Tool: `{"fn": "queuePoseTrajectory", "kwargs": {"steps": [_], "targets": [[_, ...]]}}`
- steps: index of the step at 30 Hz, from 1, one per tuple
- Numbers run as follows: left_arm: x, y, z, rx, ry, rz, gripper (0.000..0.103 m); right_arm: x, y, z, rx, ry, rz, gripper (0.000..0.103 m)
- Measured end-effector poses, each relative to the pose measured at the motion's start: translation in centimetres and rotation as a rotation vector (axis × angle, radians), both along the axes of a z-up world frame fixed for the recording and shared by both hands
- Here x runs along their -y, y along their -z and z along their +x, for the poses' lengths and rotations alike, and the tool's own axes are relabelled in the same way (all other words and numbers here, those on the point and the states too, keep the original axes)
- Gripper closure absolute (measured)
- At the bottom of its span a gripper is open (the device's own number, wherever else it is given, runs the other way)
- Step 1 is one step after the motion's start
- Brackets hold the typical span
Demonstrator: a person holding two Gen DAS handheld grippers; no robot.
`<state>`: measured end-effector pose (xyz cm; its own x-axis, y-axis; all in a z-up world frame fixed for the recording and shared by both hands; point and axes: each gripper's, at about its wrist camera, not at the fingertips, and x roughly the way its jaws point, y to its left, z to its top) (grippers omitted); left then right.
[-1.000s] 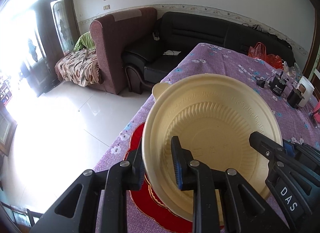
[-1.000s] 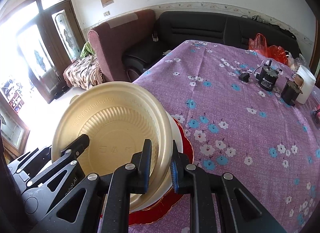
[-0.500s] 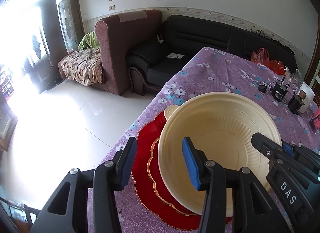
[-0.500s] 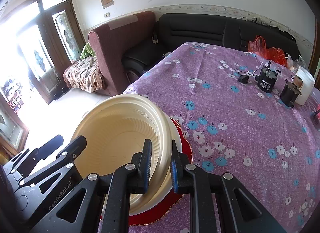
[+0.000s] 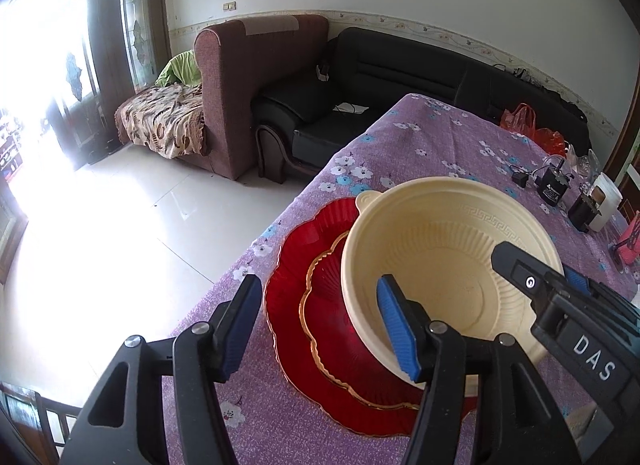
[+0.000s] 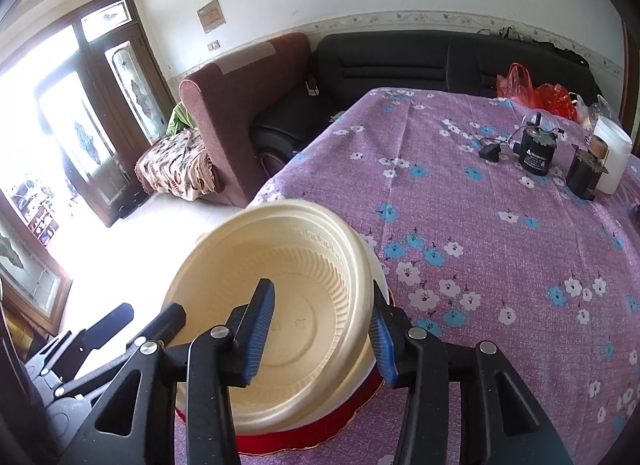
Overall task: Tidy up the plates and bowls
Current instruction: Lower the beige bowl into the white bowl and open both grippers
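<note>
My left tool (image 5: 320, 329) gapes wide, empty; my right tool (image 6: 322, 331) wide astride cream bowl (image 6: 280, 305) rim, on red plates (image 5: 320, 329), lower centre.

black sofa (image 5: 400, 77), maroon armchair (image 5: 256, 77), bright doorway (image 5: 44, 65)

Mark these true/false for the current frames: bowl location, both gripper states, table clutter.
1. The cream bowl sits on the red plates. True.
2. The left gripper is clamped on the bowl's rim. False: its jaws stand open, one pad outside the bowl, one inside, neither pressing.
3. The right gripper is open, its fingers straddling the bowl's rim. True.
4. The plates sit at the table's centre. False: they lie near the edge of the purple tablecloth.
5. A white jar stands at the table's far side. True.
</note>
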<state>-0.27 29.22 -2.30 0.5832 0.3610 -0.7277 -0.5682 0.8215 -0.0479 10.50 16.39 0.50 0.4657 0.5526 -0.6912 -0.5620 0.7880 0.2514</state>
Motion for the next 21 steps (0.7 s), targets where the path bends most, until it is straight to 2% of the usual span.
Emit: {"fn": "queuePoseTrajectory", "kwargs": {"steps": [4, 8, 21], "targets": [[0.2, -0.2, -0.6, 0.007, 0.001, -0.007, 0.043, 0.1, -0.6, -0.3, 0.03, 0.004, 0.008, 0.045], [0.6, -0.6, -1.4, 0.023, -0.002, -0.001, 0.036, 0.6, -1.0, -0.1, 0.03, 0.018, 0.024, 0.044], [2.1, -1.8, -2.7, 0.05, 0.003, 0.035, 0.033, 3.1, -2.2, -0.4, 0.025, 0.061, 0.092, 0.042]]}}
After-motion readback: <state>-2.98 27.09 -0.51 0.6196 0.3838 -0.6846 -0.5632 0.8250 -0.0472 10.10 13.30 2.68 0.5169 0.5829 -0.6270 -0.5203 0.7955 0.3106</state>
